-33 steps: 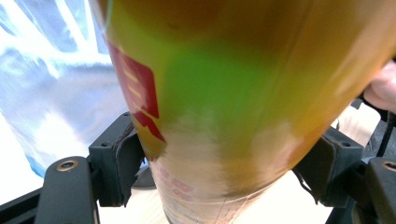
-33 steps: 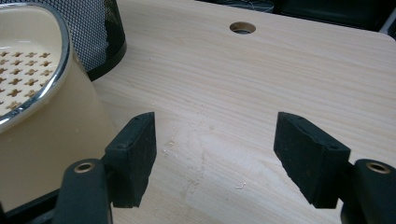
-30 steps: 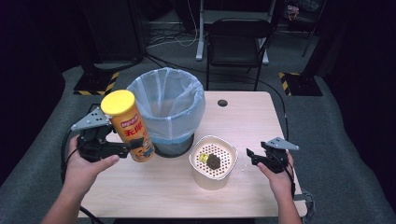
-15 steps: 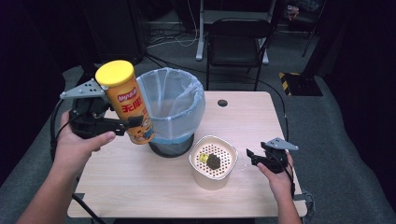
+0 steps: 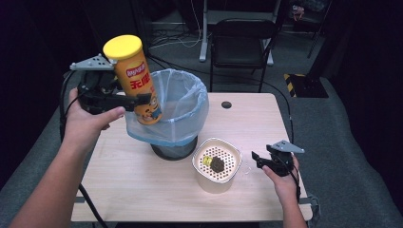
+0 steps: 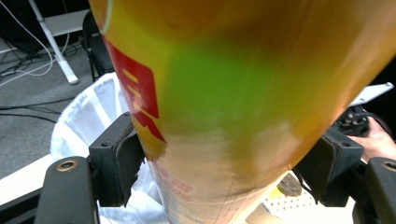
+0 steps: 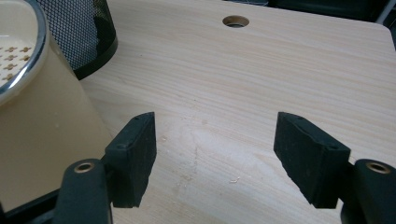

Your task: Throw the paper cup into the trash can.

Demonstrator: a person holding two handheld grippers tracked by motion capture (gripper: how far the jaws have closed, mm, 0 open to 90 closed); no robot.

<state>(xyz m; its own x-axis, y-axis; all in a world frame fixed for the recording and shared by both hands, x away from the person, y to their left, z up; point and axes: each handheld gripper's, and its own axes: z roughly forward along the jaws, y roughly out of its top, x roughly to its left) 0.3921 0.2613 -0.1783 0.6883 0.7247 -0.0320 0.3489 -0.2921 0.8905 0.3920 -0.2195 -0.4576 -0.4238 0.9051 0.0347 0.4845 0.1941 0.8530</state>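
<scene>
- Looking down from the high view: the left gripper [image 5: 127, 100] is raised above the worktop [image 5: 266, 128], clenched on a tall yellow chip can [image 5: 134, 80] with a yellow lid; the can tilts, its lower end over the near-left rim of the waste bin [image 5: 183, 107], a black mesh bin lined with a pale blue bag; a cream round container [image 5: 216, 166] with a perforated top stands just in front of the bin, a dark lump and a small yellow piece lying on the perforations; the right gripper [image 5: 262, 160] rests low at the worktop's right, near the container, its jaws apart and grasping nothing; a black chair [image 5: 242, 42] stands beyond the worktop.
- Left gripper view: the chip can [image 6: 243, 107] sits between both black jaws, pressed on either side; the bag-lined bin [image 6: 88, 121] lies behind and below.
- Right gripper view: the jaws stand spread over bare wood [image 7: 261, 74]; the cream container [image 7: 42, 126] is just beside the left jaw; the bin's mesh base [image 7: 81, 32] is behind it; a round hole [image 7: 236, 21] is in the worktop farther off.
</scene>
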